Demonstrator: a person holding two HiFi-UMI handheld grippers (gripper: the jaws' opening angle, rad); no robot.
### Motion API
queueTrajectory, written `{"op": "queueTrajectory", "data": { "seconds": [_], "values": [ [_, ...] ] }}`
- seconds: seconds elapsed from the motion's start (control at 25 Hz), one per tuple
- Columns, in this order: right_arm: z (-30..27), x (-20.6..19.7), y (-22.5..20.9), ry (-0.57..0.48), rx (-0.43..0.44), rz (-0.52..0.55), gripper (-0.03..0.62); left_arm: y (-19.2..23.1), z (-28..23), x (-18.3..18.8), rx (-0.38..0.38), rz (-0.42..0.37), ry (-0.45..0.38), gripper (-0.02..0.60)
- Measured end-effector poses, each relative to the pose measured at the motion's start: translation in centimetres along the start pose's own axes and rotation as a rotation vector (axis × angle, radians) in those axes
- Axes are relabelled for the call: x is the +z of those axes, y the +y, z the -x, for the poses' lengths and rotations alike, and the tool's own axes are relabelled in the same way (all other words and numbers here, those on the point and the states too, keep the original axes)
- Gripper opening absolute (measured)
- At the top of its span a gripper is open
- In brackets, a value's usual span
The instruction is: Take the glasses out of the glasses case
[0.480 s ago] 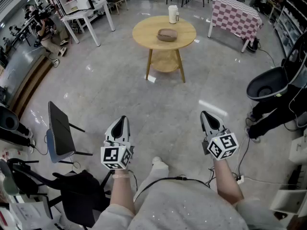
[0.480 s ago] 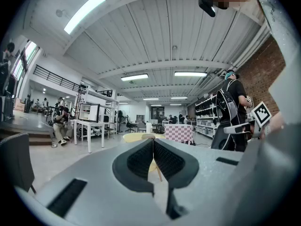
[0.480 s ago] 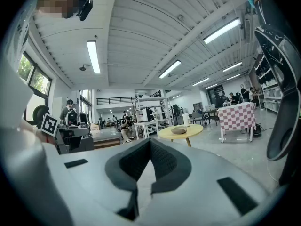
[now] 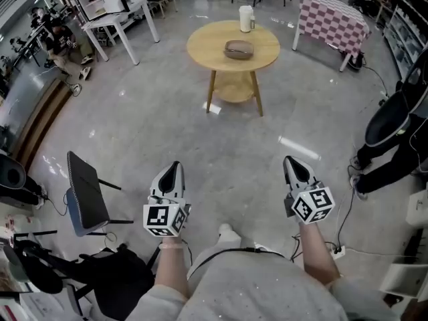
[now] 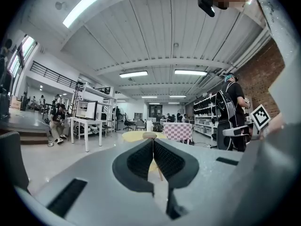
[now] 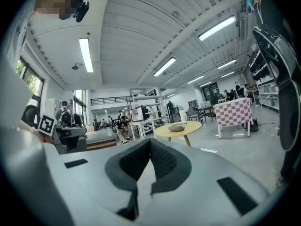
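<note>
The glasses case point(image 4: 239, 49) lies on the round tabletop point(image 4: 200, 45) in the upper middle of the head view. It is well apart from the left gripper point(image 4: 172, 168) and the right gripper point(image 4: 289, 161), which are low in the frame. Both are closed and hold nothing.

Left tool point(image 4: 172, 167) and right tool point(image 4: 289, 160) well short of the round tabletop point(image 4: 204, 47).
Case point(image 4: 239, 49) lies at the tabletop's middle; white jug point(image 4: 247, 19) stands at its far edge.
</note>
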State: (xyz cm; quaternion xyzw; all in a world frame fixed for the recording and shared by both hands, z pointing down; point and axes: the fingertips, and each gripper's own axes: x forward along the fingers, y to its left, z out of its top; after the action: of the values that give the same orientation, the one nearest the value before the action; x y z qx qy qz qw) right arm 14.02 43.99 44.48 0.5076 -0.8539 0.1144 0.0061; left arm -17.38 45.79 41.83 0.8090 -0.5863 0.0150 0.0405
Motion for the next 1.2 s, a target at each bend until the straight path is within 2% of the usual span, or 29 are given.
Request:
{"op": "queueTrajectory", "data": {
  "seconds": [0.52,0.72,1.0,1.2],
  "values": [
    [-4.3,-0.4,-1.0,-0.019,-0.08,-0.062,0.009,4.1,-4.5,-0.2,-0.057,0.014,0.0,0.005],
    [-4.9,-0.3,-1.1,-0.004,-0.09,-0.054,0.103,4.5,-5.8,-1.1,-0.078,0.033,0.016,0.005],
    [-7.6,-0.3,-3.9,0.003,-0.114,-0.069,0.172,4.9,-9.4,-1.8,-0.088,0.038,0.036,0.005],
    [-11.9,0.9,-5.7,-0.015,-0.098,-0.101,0.207,7.4,-13.0,-0.3,-0.064,0.029,0.023,0.005]
  ]
}}
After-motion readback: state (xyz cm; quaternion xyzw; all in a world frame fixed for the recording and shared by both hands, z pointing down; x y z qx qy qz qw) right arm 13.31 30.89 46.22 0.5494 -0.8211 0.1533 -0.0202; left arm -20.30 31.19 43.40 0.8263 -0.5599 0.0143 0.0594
